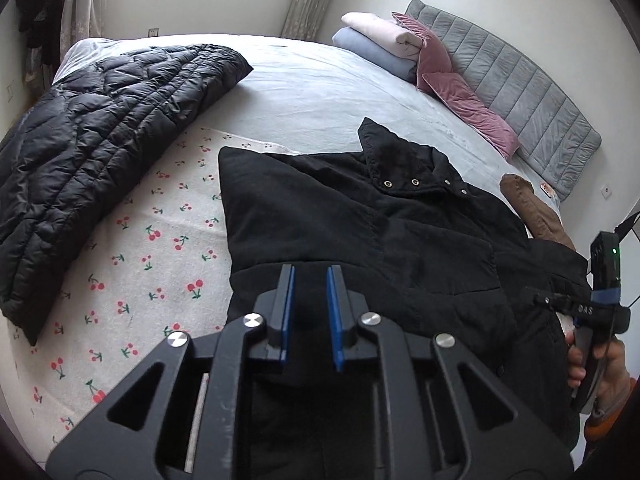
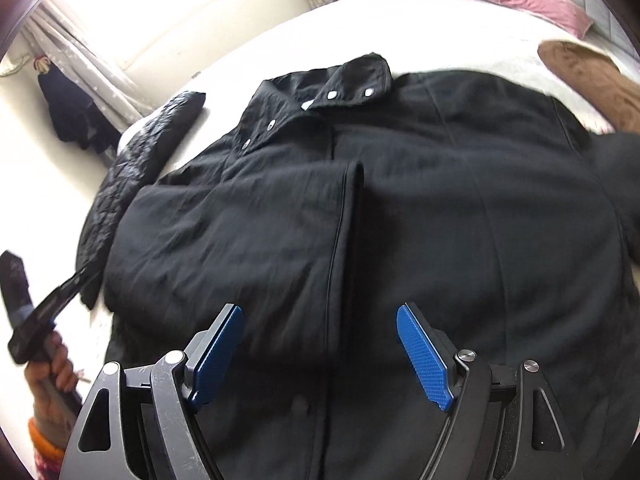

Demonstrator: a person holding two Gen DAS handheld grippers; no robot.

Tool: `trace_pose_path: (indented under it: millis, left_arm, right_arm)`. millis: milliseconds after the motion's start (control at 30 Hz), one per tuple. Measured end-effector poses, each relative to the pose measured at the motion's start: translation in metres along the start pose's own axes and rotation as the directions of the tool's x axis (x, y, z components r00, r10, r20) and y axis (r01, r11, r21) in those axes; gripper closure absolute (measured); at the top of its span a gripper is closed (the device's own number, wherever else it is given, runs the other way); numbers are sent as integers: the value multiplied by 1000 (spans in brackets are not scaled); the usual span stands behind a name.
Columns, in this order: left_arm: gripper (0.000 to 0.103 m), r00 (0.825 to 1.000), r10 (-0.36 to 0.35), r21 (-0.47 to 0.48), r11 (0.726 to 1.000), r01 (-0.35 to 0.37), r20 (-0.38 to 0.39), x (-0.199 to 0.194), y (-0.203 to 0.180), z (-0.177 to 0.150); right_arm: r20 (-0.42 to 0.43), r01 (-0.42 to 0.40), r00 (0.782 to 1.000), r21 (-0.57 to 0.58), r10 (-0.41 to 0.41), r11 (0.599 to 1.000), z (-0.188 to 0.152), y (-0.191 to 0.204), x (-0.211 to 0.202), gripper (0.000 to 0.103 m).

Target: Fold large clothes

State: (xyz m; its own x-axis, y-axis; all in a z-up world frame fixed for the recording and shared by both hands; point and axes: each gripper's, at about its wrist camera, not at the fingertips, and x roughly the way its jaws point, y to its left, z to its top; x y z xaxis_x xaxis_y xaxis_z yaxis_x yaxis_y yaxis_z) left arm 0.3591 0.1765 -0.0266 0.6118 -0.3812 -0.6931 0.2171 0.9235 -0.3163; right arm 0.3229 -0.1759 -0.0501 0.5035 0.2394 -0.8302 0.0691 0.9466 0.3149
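Black jacket lies flat near the bed's front edge, collar away; my right hand-held gripper spread wide above its placket; left hand-held gripper narrowly parted, empty; best pinch the hem evenly, both sides.

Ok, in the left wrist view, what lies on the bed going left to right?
Black quilted puffer jacket → cherry-print sheet → black snap-collar coat → brown garment. The pillows and folded blankets sit farther back, so they are left out.
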Motion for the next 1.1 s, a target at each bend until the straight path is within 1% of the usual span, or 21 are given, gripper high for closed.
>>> trace_pose_path:
  millis: [67, 133, 167, 200, 233, 267, 300, 367, 433, 467, 533, 567, 633, 767, 800, 833, 900, 1000, 1033, 1067, 1100]
  left_arm:
    - [86, 1000, -5, 11, 1000, 5, 3, 7, -2, 2]
    - [86, 1000, -8, 22, 1000, 8, 7, 13, -4, 1]
    - [86, 1000, -13, 30, 999, 13, 11, 16, -5, 0]
    - [86, 1000, -19, 38, 999, 19, 11, 18, -5, -1]
    - [86, 1000, -22, 46, 999, 22, 7, 21, -5, -3]
    - [86, 1000, -24, 60, 998, 24, 2, 24, -6, -6]
    - [86, 1000, -25, 73, 997, 26, -6, 26, -5, -10]
    - [86, 999, -28, 94, 995, 31, -28, 33, -3, -18]
    - [86, 997, -29, 119, 992, 37, -69, 42, -2, -28]
    - [87, 997, -34, 132, 990, 44, -76, 45, -4, -31]
    - [87, 997, -5, 166, 986, 19, -81, 43, -12, -31]
    - [86, 996, 1, 173, 985, 14, -87, 41, -15, -27]
    - [85, 996, 5, 177, 984, 10, -87, 33, -20, -15]
    - [82, 999, 43, 179, 983, -39, -15, 27, -23, 16]
    - [79, 999, 51, 167, 985, -50, -5, 29, -21, 22]
    - [76, 998, 56, 159, 986, -56, 3, 33, -19, 26]
    - [61, 996, 95, 123, 988, -95, 5, 49, -8, 29]
    - [61, 989, 134, 86, 988, -128, -62, 86, 12, 10]
    - [61, 992, 124, 90, 989, -120, -40, 90, 15, 2]
    - [60, 993, 120, 89, 989, -117, -21, 88, 15, 1]
    - [59, 993, 120, 88, 989, -118, -19, 86, 15, 3]
  right_arm:
    - [7, 22, 1000, 26, -22, 999, 14, -5, 24, 23]
    - [16, 52, 998, 63, -53, 997, 24, -12, 49, 29]
    - [26, 53, 998, 75, -55, 996, 27, -15, 57, 43]
    - [45, 33, 998, 77, -37, 997, 30, -15, 63, 69]
    - [58, 7, 998, 67, -11, 998, 33, -13, 64, 83]
    - [97, 36, 994, 47, -40, 998, 36, -7, 58, 89]
    - [140, 37, 989, 16, -39, 999, 41, -1, 50, 96]
    - [241, 23, 970, -18, -18, 1000, 50, 5, 27, 96]
    - [277, 78, 958, -18, -70, 997, 59, 2, 20, 96]
    - [237, 131, 964, -19, -123, 991, 64, -3, 31, 96]
    - [103, 183, 979, -34, -179, 983, 65, -11, 62, 95]
    - [73, 195, 979, -56, -191, 979, 61, -12, 71, 93]
    - [123, 196, 974, -55, -188, 979, 56, -11, 63, 87]
    - [238, 145, 962, -16, -137, 989, 42, -11, 30, 62]
    - [243, 137, 962, -29, -126, 990, 39, -6, 27, 57]
    - [237, 125, 965, -52, -109, 991, 35, -1, 27, 56]
    - [203, 104, 976, -105, -81, 989, 23, 6, 32, 54]
    - [165, 129, 981, -160, -102, 979, 11, 14, 53, 53]
    - [170, 137, 980, -171, -107, 976, 6, 14, 58, 53]
    - [182, 147, 977, -175, -115, 974, 5, 13, 65, 49]
    - [190, 168, 972, -167, -135, 972, 2, 11, 67, 39]
